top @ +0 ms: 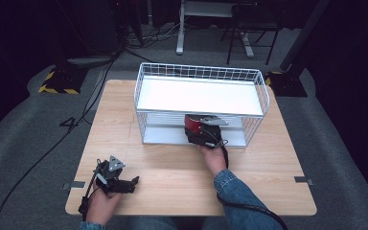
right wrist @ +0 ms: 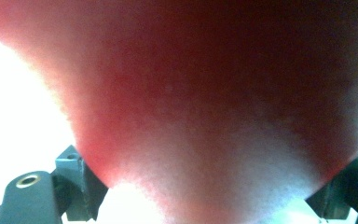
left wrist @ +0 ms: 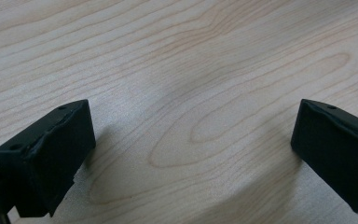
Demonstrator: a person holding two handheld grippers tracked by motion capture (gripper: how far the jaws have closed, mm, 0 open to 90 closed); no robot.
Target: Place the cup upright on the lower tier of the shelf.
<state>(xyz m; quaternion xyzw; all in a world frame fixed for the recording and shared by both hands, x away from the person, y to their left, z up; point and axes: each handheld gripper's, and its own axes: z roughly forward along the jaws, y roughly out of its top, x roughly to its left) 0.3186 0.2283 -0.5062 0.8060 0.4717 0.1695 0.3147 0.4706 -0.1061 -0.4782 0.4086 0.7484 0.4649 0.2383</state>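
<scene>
A white wire rack [top: 199, 96] stands on the wooden table [top: 172, 163].

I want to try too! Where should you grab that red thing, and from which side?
Grab the red thing by its near end, coming level from the table's front edge. It sits under the white shelf, so above is blocked. The right fingers already pinch it that way.

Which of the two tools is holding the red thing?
The right tool, reaching into the lower level of the white wire rack, is shut on the red thing. The left tool is open over the bare table.
</scene>
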